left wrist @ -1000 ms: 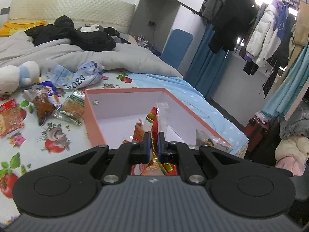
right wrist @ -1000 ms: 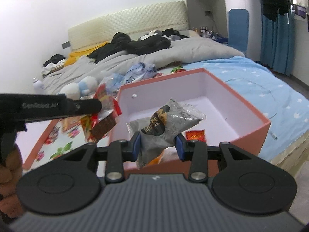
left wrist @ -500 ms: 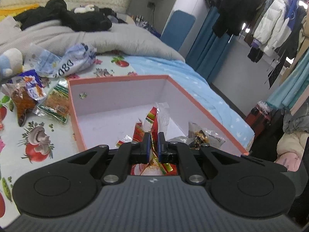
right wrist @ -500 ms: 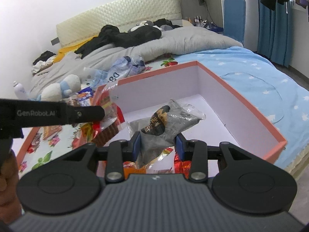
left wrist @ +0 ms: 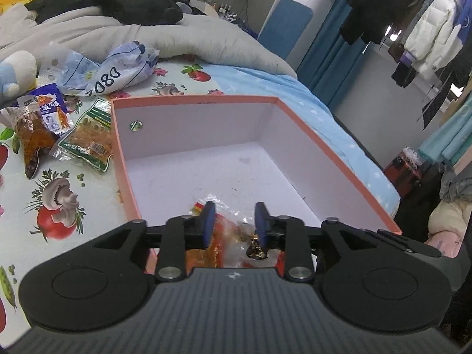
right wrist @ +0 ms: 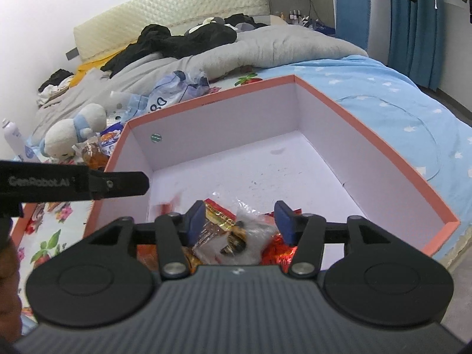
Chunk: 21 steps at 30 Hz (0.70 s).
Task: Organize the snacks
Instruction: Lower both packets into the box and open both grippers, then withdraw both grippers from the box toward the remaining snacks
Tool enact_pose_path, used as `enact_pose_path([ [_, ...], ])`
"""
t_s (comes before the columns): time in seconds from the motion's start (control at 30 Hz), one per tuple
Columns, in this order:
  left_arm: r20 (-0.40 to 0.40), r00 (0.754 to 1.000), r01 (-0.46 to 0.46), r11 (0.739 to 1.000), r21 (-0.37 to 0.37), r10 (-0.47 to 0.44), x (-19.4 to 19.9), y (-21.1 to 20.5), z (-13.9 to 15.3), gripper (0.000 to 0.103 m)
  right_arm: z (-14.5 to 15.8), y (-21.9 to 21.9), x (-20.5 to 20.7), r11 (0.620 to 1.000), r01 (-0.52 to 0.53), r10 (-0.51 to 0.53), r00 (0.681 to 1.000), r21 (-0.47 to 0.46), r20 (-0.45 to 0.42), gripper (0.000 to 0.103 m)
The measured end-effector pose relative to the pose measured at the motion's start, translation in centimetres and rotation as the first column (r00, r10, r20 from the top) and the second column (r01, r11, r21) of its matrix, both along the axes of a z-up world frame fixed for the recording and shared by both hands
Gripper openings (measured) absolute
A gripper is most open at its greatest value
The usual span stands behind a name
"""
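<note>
Both your tools are opening over the near end of the box (left wrist: 206, 100), nothing pinched: the left tool (left wrist: 235, 221) above an orange packet (left wrist: 218, 233), the right tool (right wrist: 239, 221) above a clear packet (right wrist: 242, 236). Remaining snacks (left wrist: 85, 138) lie left of the box, nearer your left tool.

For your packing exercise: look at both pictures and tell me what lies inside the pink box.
The pink box holds a small heap of snack packets at its near end: red-orange wrappers and a clear bag. The far floor is bare. The hand-held grippers cover the nearest part, so anything there is hidden.
</note>
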<state>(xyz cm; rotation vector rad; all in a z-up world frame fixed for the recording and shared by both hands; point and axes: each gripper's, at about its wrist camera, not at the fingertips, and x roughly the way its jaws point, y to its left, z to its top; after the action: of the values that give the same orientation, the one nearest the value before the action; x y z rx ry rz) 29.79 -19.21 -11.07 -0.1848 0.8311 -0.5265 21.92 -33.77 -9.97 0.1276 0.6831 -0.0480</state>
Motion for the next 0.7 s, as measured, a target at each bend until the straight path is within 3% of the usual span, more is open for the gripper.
enact_pose_path([
  [0.7,0.103,0.994,-0.035,0.999,-0.013,0.036,-11.1,4.8,5.2,0.04,3.5,3.4,-8.0,0.996,-0.071,0.066,0.991,0.044,0.118,0.054],
])
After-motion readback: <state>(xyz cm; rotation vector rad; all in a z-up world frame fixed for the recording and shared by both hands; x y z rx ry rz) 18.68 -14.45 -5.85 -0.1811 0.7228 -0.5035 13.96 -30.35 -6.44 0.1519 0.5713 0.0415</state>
